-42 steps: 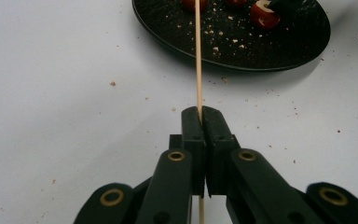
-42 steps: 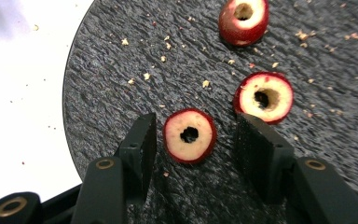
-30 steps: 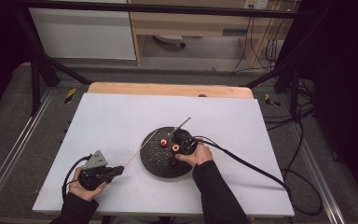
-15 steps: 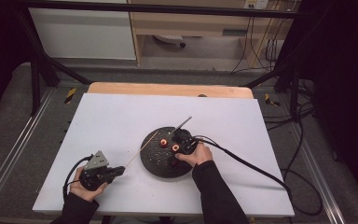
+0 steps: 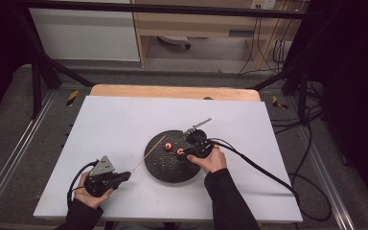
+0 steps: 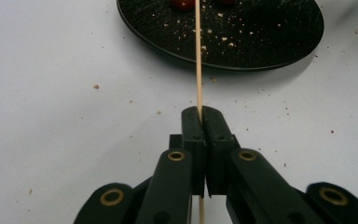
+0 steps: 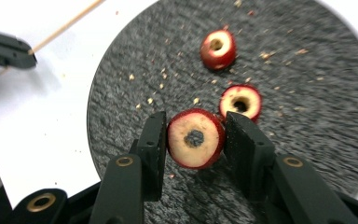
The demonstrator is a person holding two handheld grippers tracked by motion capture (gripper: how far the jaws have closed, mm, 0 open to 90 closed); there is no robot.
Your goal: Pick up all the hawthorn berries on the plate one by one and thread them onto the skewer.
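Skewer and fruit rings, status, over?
Left tongs shut on skewer. Right tongs shut on a cored fruit ring. Two rings on black plate. Nothing between.

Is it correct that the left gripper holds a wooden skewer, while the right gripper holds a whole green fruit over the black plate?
Not quite. The right gripper view shows the right gripper holding a red cored fruit piece, not a whole green fruit. The left gripper does hold the skewer, near the black plate.
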